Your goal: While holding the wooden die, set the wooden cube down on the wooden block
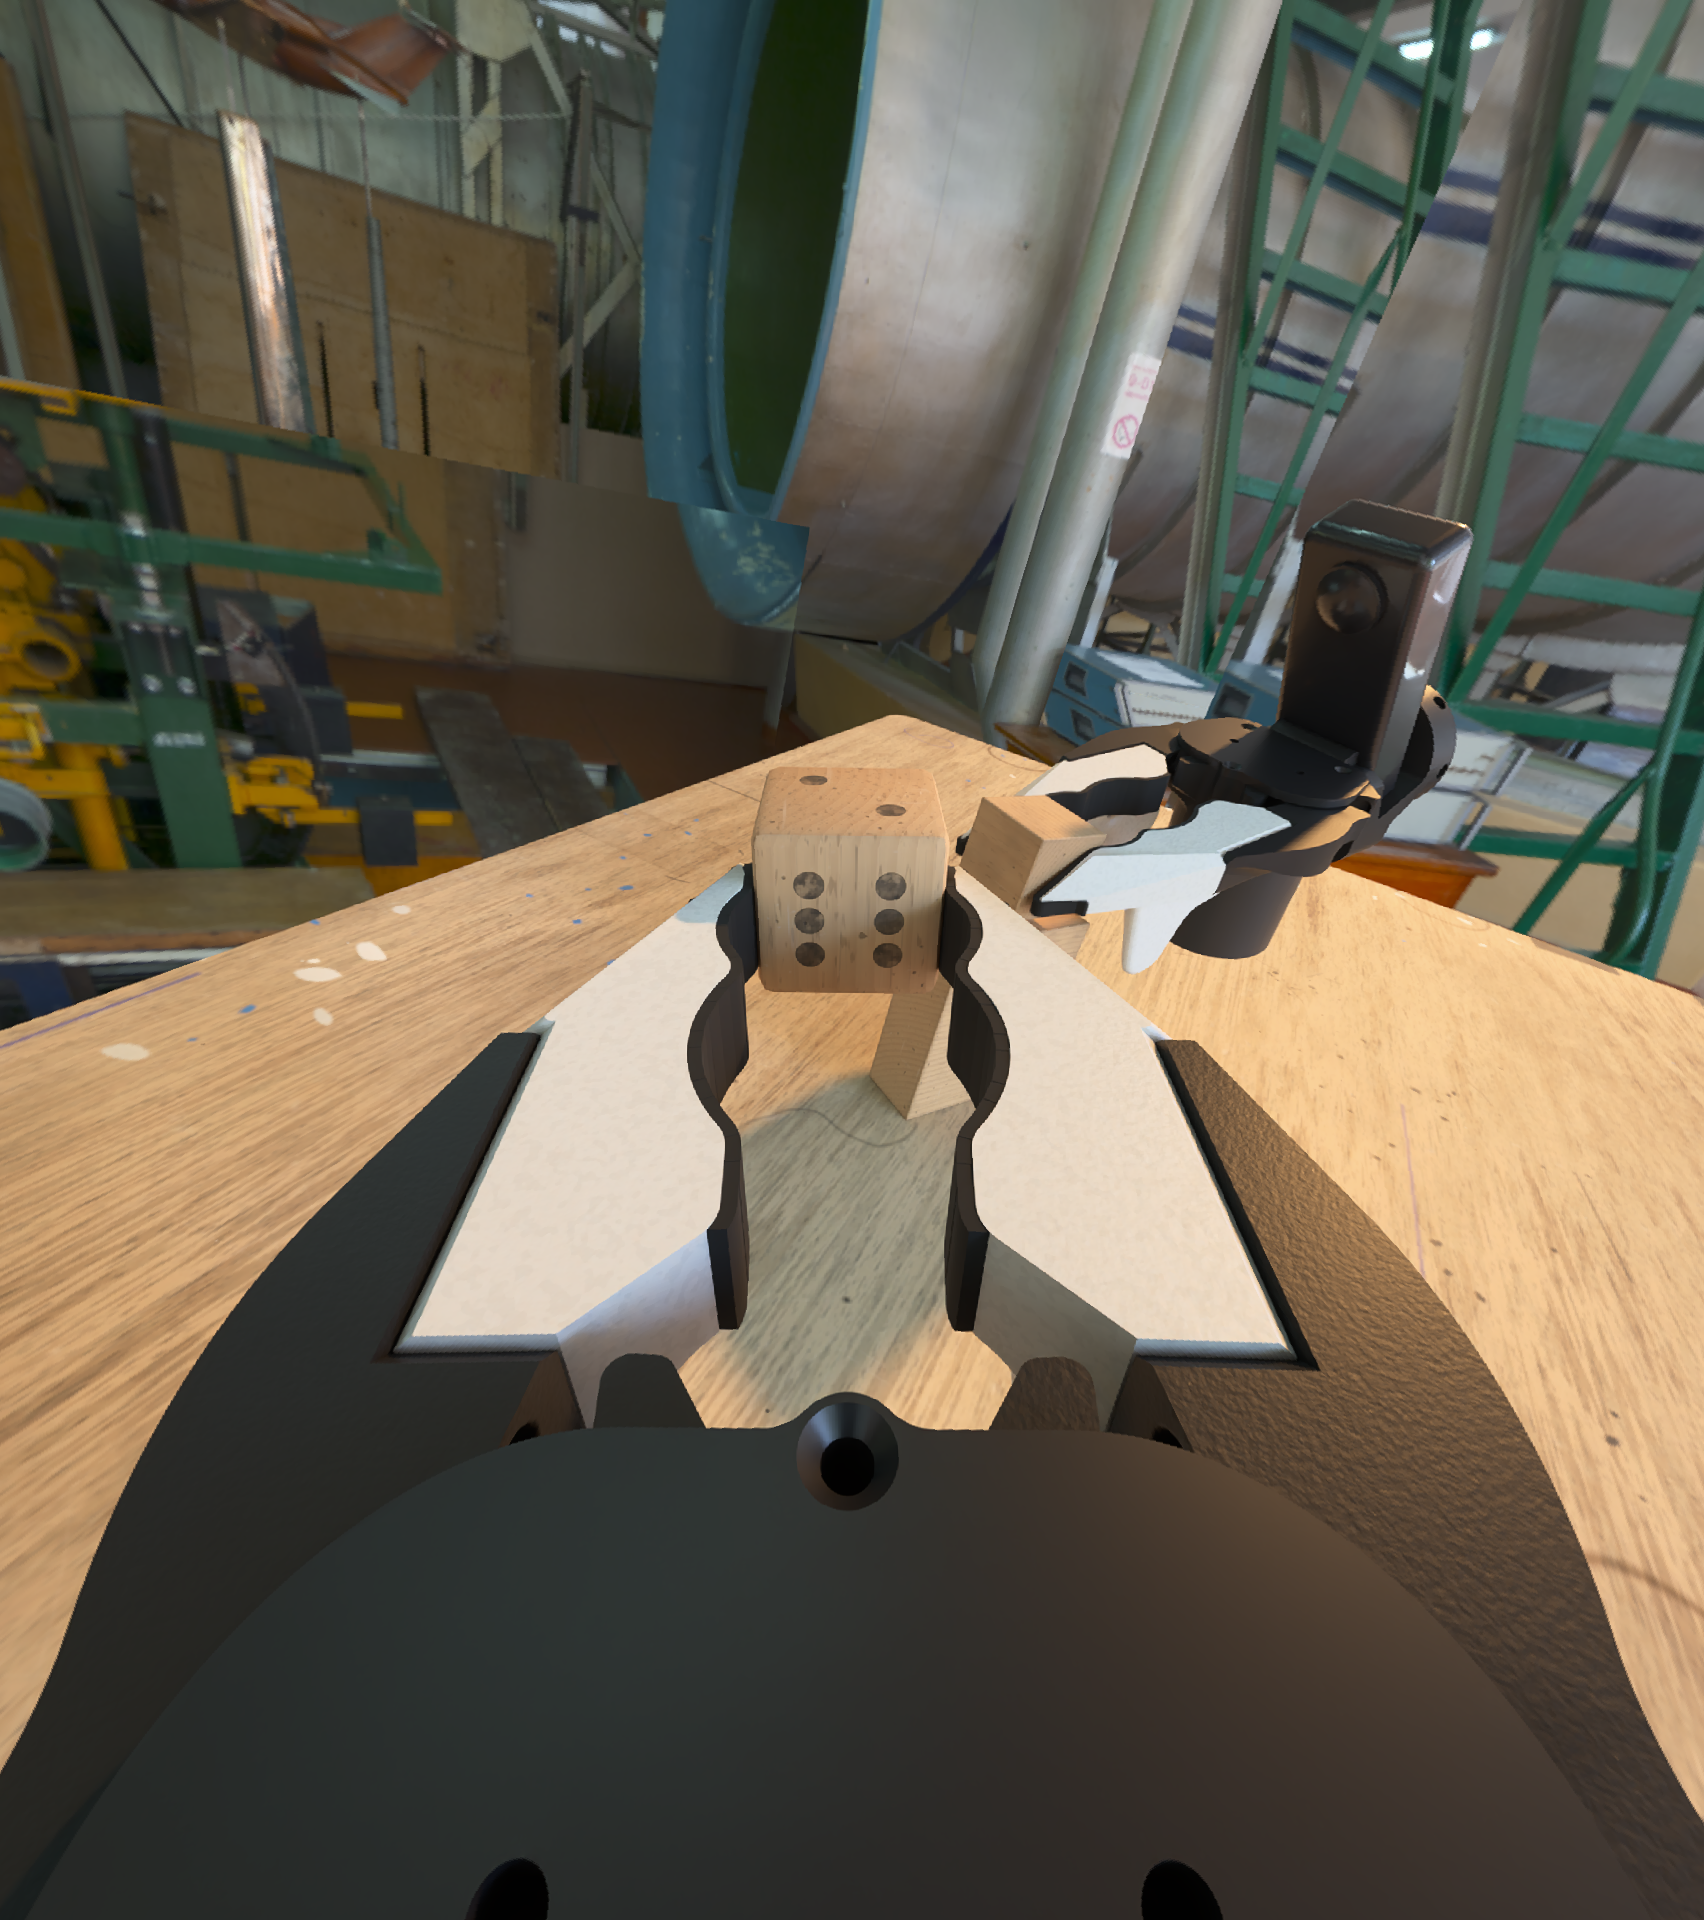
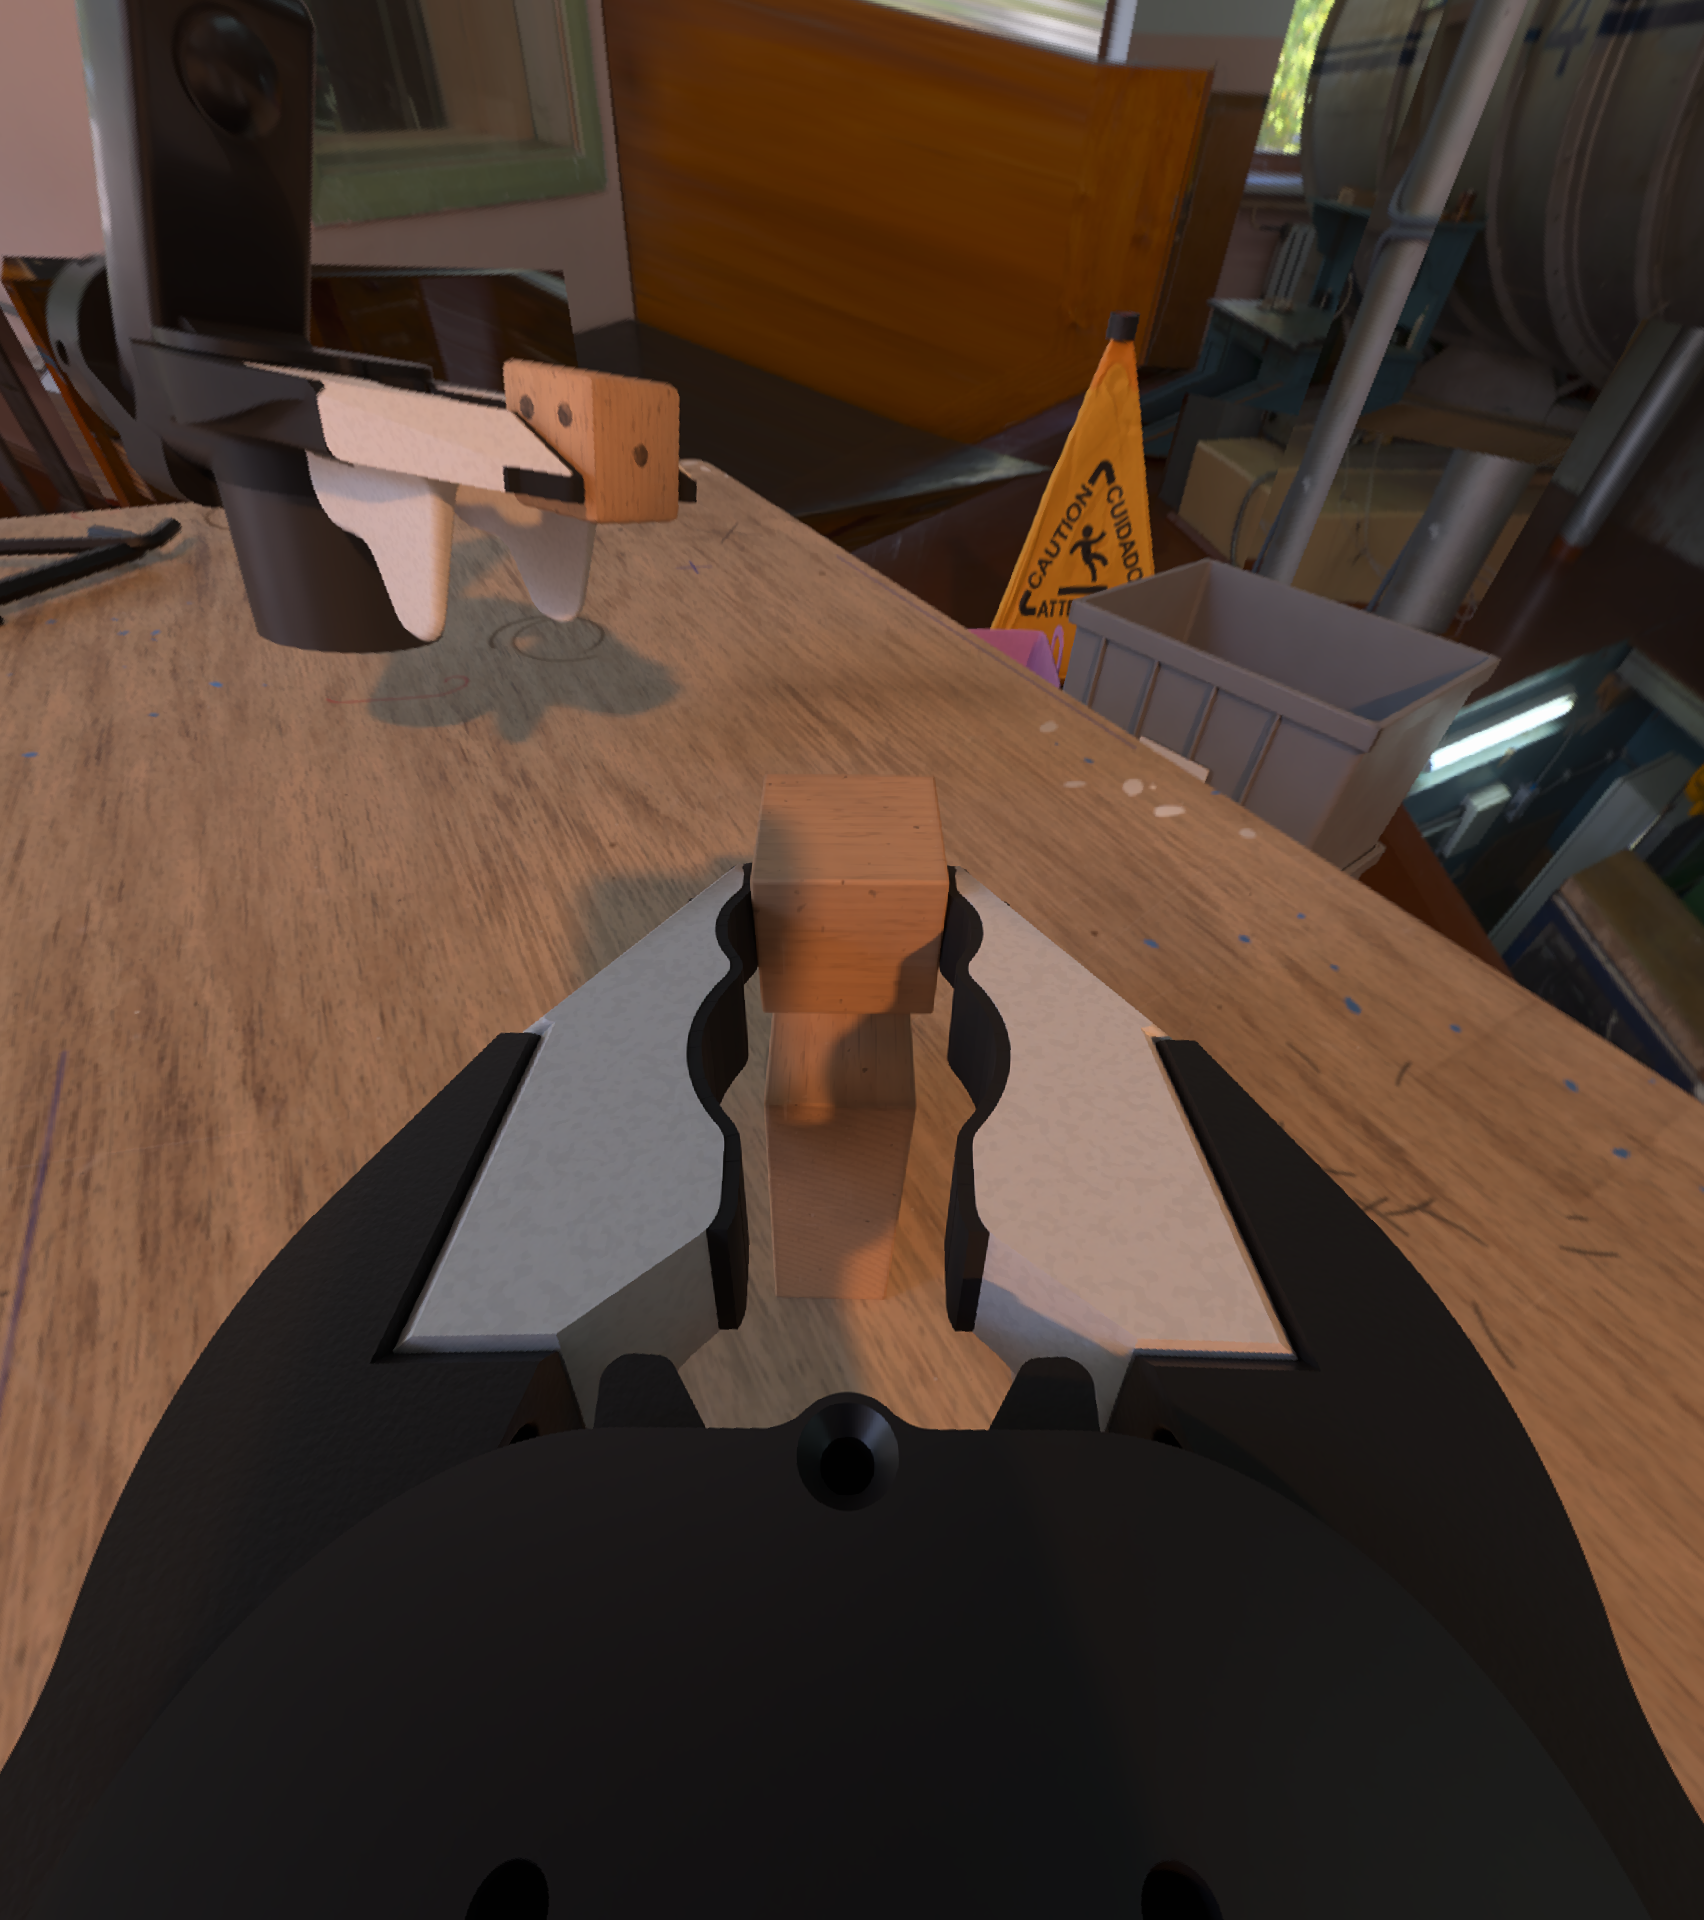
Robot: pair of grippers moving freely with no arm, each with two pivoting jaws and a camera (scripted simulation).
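My left gripper (image 1: 846,914) is shut on the wooden die (image 1: 848,883), a pale cube with dark pips, and holds it above the wooden table (image 1: 204,1195). My right gripper (image 2: 846,914) is shut on the plain wooden cube (image 2: 848,894). The cube hangs just above one end of the long wooden block (image 2: 832,1174), which lies flat on the table. In the left wrist view the right gripper (image 1: 1045,862) holds the cube (image 1: 1009,847) to the right of the die, with the block (image 1: 915,1055) below. In the right wrist view the left gripper (image 2: 578,457) holds the die (image 2: 609,447) at far left.
Black flat strips (image 2: 48,571) lie on the table's far left in the right wrist view. A grey bin (image 2: 1263,686) and a yellow caution sign (image 2: 1087,520) stand beyond the table's right edge. White paint flecks (image 1: 328,977) mark the tabletop.
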